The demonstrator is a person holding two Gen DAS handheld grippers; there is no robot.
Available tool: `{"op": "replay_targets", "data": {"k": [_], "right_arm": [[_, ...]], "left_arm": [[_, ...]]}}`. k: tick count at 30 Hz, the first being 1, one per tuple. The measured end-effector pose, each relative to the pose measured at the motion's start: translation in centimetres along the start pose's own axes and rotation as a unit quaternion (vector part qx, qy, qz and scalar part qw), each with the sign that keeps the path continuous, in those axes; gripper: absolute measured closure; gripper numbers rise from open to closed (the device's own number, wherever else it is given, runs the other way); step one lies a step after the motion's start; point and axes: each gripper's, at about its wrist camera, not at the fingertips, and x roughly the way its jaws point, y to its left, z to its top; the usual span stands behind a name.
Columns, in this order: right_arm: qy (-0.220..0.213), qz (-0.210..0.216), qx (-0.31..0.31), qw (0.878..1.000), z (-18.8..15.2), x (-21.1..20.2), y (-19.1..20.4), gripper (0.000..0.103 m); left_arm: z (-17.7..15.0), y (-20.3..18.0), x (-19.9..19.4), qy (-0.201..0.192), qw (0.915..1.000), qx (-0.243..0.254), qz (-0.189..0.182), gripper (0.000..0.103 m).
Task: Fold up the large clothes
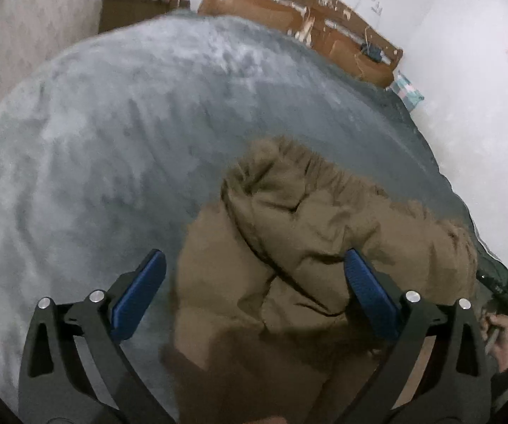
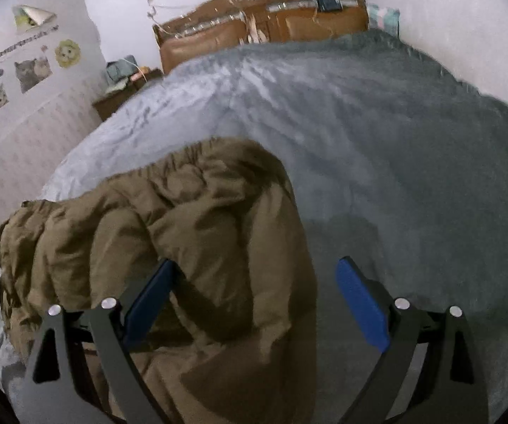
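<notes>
A bulky brown padded jacket (image 1: 310,233) lies in a bunched heap on the grey blanket (image 1: 95,134) near the bed's front edge. My left gripper (image 1: 254,265) hangs over the heap's left part with its blue pads spread wide; jacket cloth shows between the jaws but neither pad presses on it. In the right wrist view the same jacket (image 2: 190,219) fills the lower left. My right gripper (image 2: 257,275) stands open over the heap's right edge, its left pad (image 2: 151,296) close against a fold and its right pad (image 2: 360,304) over bare blanket (image 2: 395,148).
A brown headboard (image 2: 264,24) and white wall close the far end of the bed. A dark nightstand (image 2: 119,95) with clutter stands at the bed's left. A hand on the other gripper's handle (image 1: 504,328) shows at the right edge of the left wrist view.
</notes>
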Motion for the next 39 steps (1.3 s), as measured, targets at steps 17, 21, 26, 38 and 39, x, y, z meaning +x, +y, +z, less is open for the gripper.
{"op": "replay_targets", "data": {"k": [17, 21, 26, 38, 39], "right_arm": [[-0.167, -0.031, -0.081, 0.982, 2.9, -8.0, 5.4, 0.088], [-0.189, -0.038, -0.072, 0.979, 4.7, -8.4, 5.7, 0.087], [-0.164, -0.069, -0.071, 0.982, 6.3, -3.9, 5.4, 0.077], [-0.165, -0.111, 0.047, 0.979, 6.3, -4.8, 4.0, 0.008], [-0.166, -0.093, 0.040, 0.981, 6.3, -5.6, 5.4, 0.006]], "left_arm": [[0.8, -4.0, -7.2, -0.161, 0.9850, 0.057, 0.023, 0.097], [2.7, -5.0, -8.7, -0.195, 0.9780, 0.063, 0.038, 0.095], [4.2, -4.3, -4.8, -0.189, 0.9779, 0.045, 0.077, 0.079], [3.4, -3.9, -5.2, -0.177, 0.9741, -0.014, 0.140, 0.005], [3.0, -5.7, -6.5, -0.187, 0.9731, 0.009, 0.134, 0.003]]}}
